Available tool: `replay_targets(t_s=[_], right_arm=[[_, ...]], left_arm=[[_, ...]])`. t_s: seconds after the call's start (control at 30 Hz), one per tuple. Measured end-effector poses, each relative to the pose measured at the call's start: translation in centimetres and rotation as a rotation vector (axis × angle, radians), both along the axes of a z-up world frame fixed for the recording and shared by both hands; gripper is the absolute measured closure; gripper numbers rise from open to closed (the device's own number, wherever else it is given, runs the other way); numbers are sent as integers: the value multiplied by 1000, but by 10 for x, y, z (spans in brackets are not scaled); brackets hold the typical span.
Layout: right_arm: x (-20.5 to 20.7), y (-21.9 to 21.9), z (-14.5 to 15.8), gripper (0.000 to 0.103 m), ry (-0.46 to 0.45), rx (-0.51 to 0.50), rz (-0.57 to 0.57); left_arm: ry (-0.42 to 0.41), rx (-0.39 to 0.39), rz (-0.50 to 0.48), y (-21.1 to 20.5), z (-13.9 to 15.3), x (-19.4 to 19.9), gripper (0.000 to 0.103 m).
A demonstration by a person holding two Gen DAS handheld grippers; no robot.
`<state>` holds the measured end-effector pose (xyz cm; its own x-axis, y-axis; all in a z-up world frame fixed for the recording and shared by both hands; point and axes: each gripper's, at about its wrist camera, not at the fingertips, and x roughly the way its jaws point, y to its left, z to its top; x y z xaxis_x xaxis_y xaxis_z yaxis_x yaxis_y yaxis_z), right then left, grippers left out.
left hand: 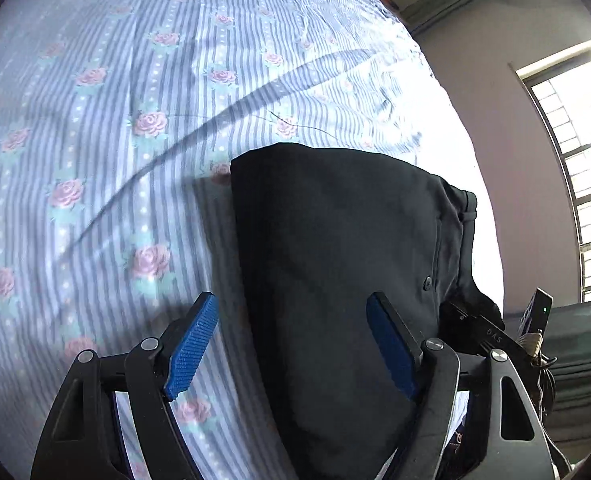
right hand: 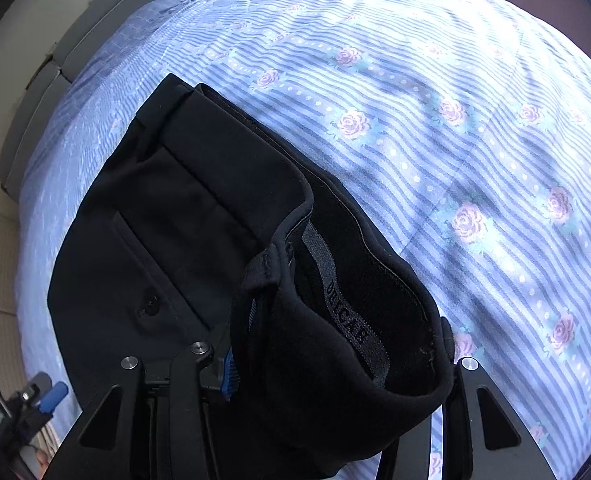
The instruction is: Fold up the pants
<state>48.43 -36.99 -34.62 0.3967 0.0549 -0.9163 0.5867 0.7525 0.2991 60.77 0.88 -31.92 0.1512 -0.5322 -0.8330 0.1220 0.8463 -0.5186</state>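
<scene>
White letters "DAS" stand on the black body of the other gripper point(left hand: 495, 334), seen at the lower right of the left wrist view. The grey elastic band point(right hand: 345, 312) inside the pants point(right hand: 199, 208) waist carries dark lettering, too distorted to read

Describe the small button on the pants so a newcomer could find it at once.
Start at the bed with its striped, rose-printed sheet, where the black pants lie in a folded bundle. The button is a round dark dot on the flat panel below a pocket slit, left of the open waistband, the only hard piece on the cloth.
</scene>
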Motion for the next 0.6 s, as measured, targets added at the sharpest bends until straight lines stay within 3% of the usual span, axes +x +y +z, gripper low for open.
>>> replay_targets(t_s=[0.2, 0.3, 0.6], right_arm=[[16, 18, 3, 56, 16, -90, 25], [18, 19, 3, 56, 10, -109, 37], [12, 13, -3, 56, -2, -74, 51]], left_arm=[[26, -146, -71, -2, -25, 27, 33], [26, -175, -117, -11, -30, 39, 42], [92, -265, -74, -35, -40, 59, 46]])
